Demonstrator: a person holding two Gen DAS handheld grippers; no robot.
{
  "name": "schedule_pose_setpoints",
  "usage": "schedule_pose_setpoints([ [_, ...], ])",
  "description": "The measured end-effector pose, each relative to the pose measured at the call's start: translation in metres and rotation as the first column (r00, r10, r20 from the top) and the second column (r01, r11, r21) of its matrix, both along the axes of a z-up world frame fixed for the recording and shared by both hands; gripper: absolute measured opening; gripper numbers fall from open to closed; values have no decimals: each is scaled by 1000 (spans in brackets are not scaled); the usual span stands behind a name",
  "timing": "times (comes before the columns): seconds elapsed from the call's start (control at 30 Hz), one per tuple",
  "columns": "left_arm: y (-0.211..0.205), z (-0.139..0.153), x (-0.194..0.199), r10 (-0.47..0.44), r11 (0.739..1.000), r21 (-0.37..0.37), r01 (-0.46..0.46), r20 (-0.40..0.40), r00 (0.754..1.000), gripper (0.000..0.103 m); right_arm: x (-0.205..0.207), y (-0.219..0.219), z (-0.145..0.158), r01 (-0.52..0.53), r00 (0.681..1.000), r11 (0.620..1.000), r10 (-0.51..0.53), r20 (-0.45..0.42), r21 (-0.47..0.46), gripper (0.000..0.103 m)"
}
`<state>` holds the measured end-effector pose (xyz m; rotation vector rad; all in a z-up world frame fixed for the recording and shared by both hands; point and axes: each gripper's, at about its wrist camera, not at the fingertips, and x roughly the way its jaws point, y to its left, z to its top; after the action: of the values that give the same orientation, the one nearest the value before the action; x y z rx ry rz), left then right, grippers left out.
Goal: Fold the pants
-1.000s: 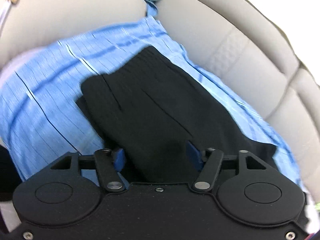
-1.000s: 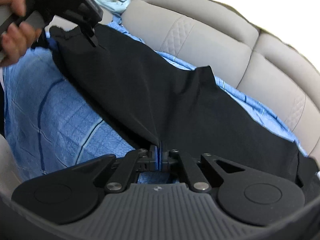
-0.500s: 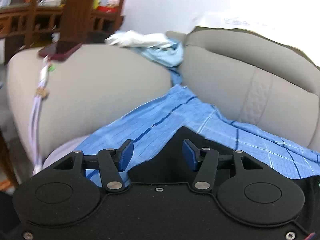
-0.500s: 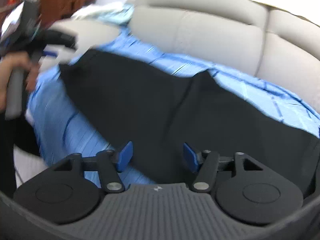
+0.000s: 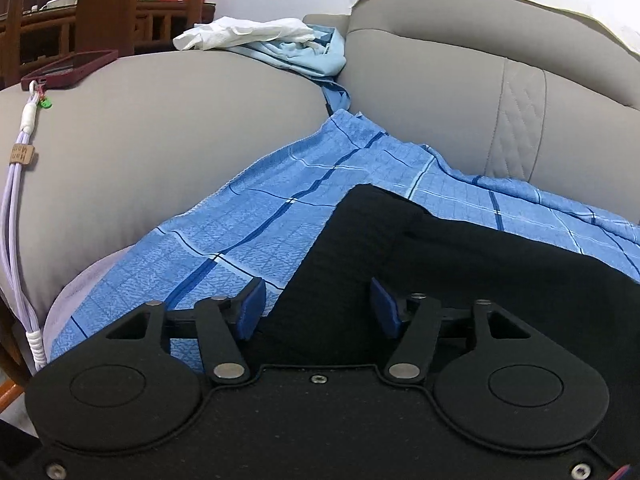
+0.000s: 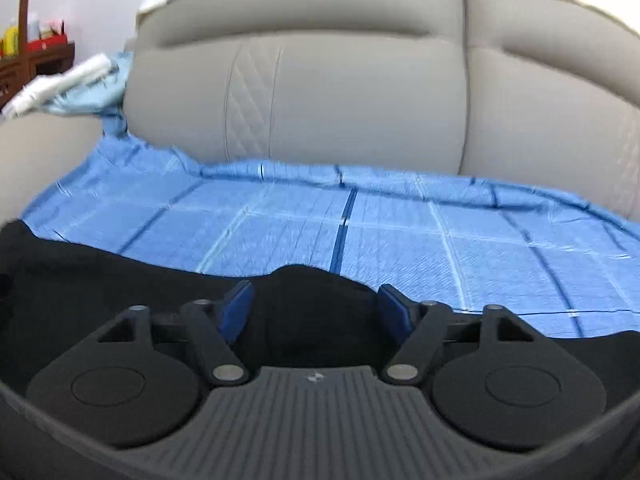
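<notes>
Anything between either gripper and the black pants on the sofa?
Nothing visible. The black fabric pants lie on the blue checked sheet, directly under both. Left gripper jaws are opening, right gripper jaws closing; neither set of pads presses the cloth.

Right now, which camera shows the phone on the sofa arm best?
The left wrist view: the phone lies in its dark red case atop the sofa arm, cord hanging down. The right wrist view does not show it.

Pants (image 5: 460, 280) black, plain. Cloth (image 5: 256, 232) beneath: mid-blue, checked with dark-blue and white lines. Sofa (image 5: 160, 140) grey-beige; diamond stitching seen on backrest panel. Gripper pads (image 6: 236, 312) blue, on black linkage. Phone case (image 5: 68, 68) maroon. Crumpled garment (image 5: 304, 54) pale blue.
</notes>
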<state>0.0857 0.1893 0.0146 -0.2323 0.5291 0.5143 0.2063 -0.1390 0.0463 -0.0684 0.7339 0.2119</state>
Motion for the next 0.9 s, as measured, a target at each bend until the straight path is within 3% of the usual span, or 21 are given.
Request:
schedule_pose_setpoints([
  [0.03,1,-1,-1,3,1000,-7,-3,3,1000,61,-1,1,-4,-1,1000,1000,1,-13,6,42],
  [0.07,3,-2,-1,7,1000,-18,-6,8,1000,61,0,0,-7,10,1000,1000,-10,-20,12,8],
  [0.2,6,-5,-1,14,1000,-28,-13,23,1000,64,-5,-6,-2,100,992,995,-99,84,-9,4],
  [0.3,6,-6,-2,12,1000,-22,-11,27,1000,64,0,-18,-3,231,965,971,-220,141,-62,3],
  [0.37,8,-3,-2,7,1000,-27,-6,21,1000,64,9,-33,-6,270,961,962,-268,72,-27,4],
  [0.43,10,-1,-1,-7,999,-33,7,11,1000,64,5,-46,-4,216,975,975,-218,43,59,10],
  [0.47,11,0,-1,-14,999,-37,14,9,1000,64,0,-49,-1,174,982,980,-180,54,101,17],
  [0.5,13,-1,-1,-19,999,-43,19,10,1000,64,-5,-51,3,122,989,982,-132,63,146,37],
  [0.57,14,-2,-1,-18,998,-55,18,13,1000,64,-5,-49,7,29,999,983,-34,24,183,57],
  [0.7,12,-2,0,-9,999,-40,9,10,1000,65,-11,-18,-1,-103,994,994,104,-20,32,58],
  [0.77,10,-2,0,-10,999,-32,11,9,1000,65,-16,-11,-7,-123,992,992,124,-25,28,60],
  [0.87,10,-2,1,-12,1000,-21,12,4,1000,67,-14,-9,-12,-92,996,994,93,-11,63,72],
  [0.9,10,-2,1,-13,1000,-16,13,2,1000,67,-11,-7,-12,-77,997,995,78,-8,64,67],
])
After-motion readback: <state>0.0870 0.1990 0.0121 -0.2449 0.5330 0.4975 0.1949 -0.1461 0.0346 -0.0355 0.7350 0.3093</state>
